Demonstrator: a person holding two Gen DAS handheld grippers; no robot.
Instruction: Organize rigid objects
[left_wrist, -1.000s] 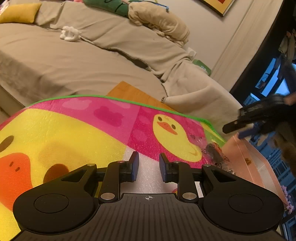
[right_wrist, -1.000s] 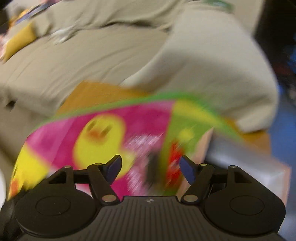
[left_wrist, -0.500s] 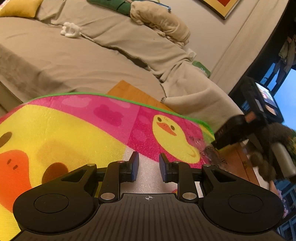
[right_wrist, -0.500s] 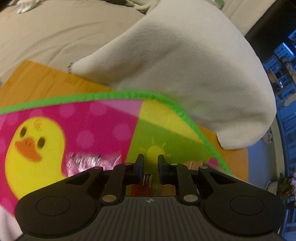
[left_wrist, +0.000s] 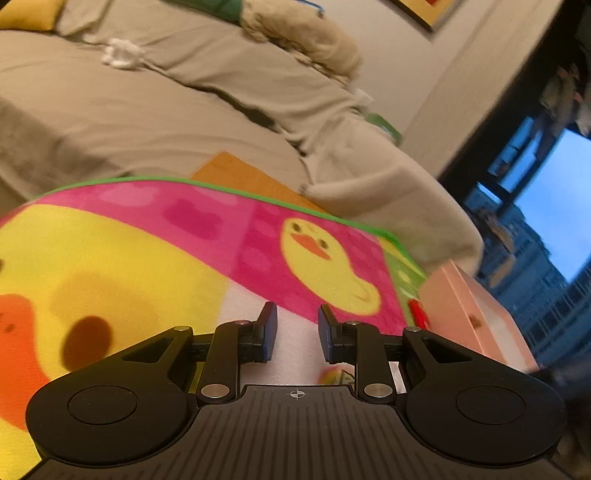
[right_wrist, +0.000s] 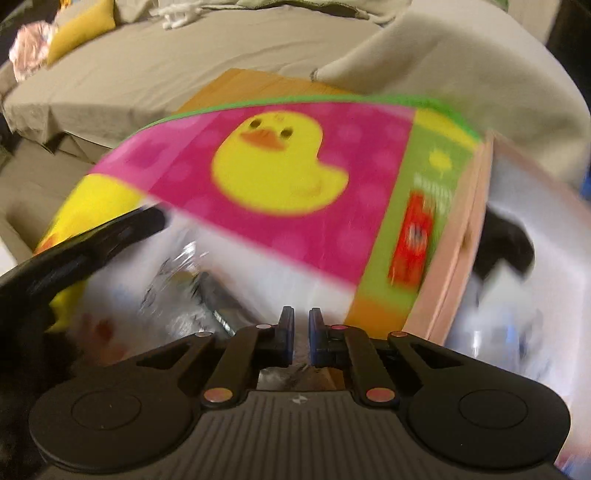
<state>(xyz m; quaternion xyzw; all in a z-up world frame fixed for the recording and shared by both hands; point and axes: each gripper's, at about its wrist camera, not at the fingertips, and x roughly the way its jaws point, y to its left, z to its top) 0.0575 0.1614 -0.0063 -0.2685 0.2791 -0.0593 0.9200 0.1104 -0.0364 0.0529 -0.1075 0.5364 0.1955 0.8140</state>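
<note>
A clear crinkly plastic packet (right_wrist: 184, 291) lies on the duck-print play mat (right_wrist: 280, 173), left of my right gripper (right_wrist: 301, 325). The right gripper's fingers are nearly together with a thin gap; nothing shows clearly between them. A red flat object (right_wrist: 413, 243) lies on the mat's green patch beside a pink-rimmed storage box (right_wrist: 458, 251); it also shows in the left wrist view (left_wrist: 419, 314). My left gripper (left_wrist: 297, 328) hovers low over the mat (left_wrist: 147, 258), slightly open and empty. The box (left_wrist: 476, 306) stands to its right.
A beige covered sofa (left_wrist: 147, 99) runs behind the mat, with a blanket-draped arm (right_wrist: 461, 74) close to the box. A wooden board (right_wrist: 258, 85) lies under the mat's far edge. Dark shapes sit inside the box (right_wrist: 506, 240). A window (left_wrist: 546, 199) is at right.
The right gripper went from wide open to nearly shut and pulled back, now over the mat's near part by the plastic packet. It has left the left wrist view. The left gripper barely moved.
</note>
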